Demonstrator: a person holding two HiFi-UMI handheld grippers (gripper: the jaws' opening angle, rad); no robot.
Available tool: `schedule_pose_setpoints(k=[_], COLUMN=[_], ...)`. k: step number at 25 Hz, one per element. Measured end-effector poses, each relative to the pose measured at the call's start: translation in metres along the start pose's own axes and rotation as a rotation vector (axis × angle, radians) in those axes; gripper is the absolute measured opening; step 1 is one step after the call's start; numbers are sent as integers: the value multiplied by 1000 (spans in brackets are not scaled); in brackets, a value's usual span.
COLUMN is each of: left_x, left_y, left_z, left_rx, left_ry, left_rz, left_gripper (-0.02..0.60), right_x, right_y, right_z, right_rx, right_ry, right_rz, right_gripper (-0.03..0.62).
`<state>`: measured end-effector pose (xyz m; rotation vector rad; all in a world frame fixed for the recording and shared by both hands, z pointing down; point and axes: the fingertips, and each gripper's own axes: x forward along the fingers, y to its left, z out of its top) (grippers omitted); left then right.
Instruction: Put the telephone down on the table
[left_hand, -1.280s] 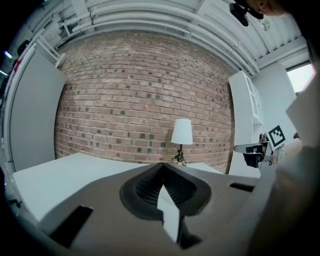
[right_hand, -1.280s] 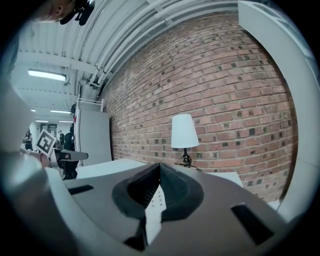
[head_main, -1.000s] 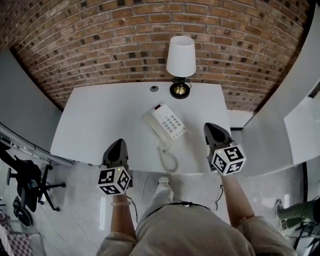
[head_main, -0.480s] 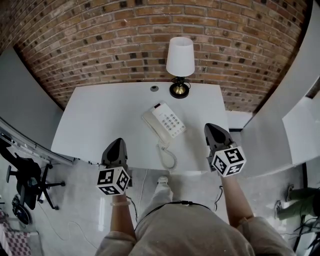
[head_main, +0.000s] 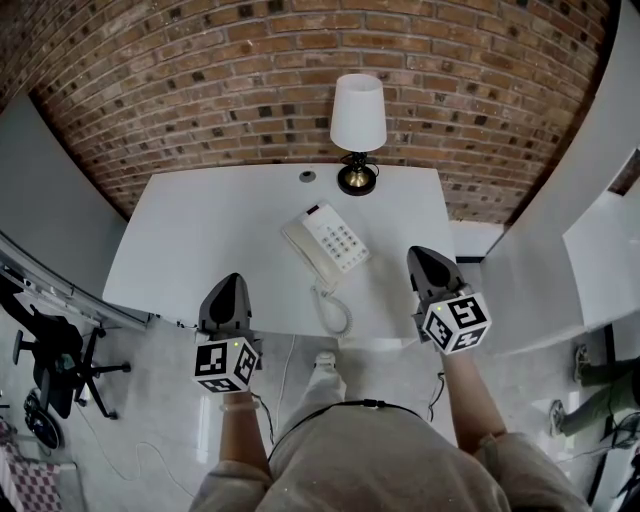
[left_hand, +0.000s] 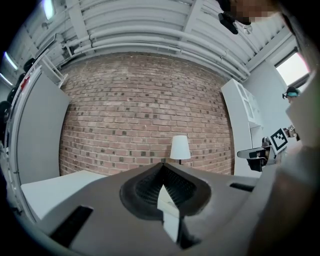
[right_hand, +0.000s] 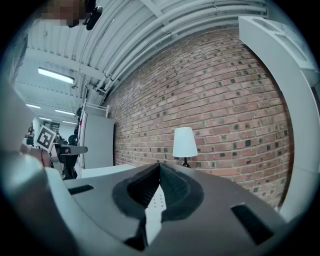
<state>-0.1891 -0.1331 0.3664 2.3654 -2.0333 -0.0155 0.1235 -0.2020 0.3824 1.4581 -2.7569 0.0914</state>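
A white desk telephone (head_main: 326, 242) with its handset on the cradle lies near the middle of the white table (head_main: 200, 240), its coiled cord (head_main: 333, 312) trailing toward the front edge. My left gripper (head_main: 226, 294) hangs over the front edge, left of the phone, shut and empty. My right gripper (head_main: 430, 263) is shut too, holding nothing, at the table's front right corner, right of the phone. In the left gripper view the jaws (left_hand: 162, 167) meet at their tips; in the right gripper view the closed jaws (right_hand: 160, 167) show a slice of the phone through them.
A lamp with a white shade (head_main: 358, 112) and brass base (head_main: 357, 180) stands at the table's back edge against a brick wall (head_main: 300, 60). A small round grommet (head_main: 307, 176) sits left of it. An office chair (head_main: 50, 365) is on the floor at left.
Almost nothing: the left gripper has drifted slightly left and down toward the person. The phone and right gripper stay put.
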Motion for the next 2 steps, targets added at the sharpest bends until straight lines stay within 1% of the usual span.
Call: schedule_pose_setpoints(k=[2], left_x=[-2], left_y=[-1], left_z=[5], left_rx=[14], left_ry=[-19], left_rz=[8], left_gripper=[5], right_x=[-2], right_y=[-1], right_z=[0], right_rx=[1], right_ry=[-1], right_rz=[-1], right_gripper=[3])
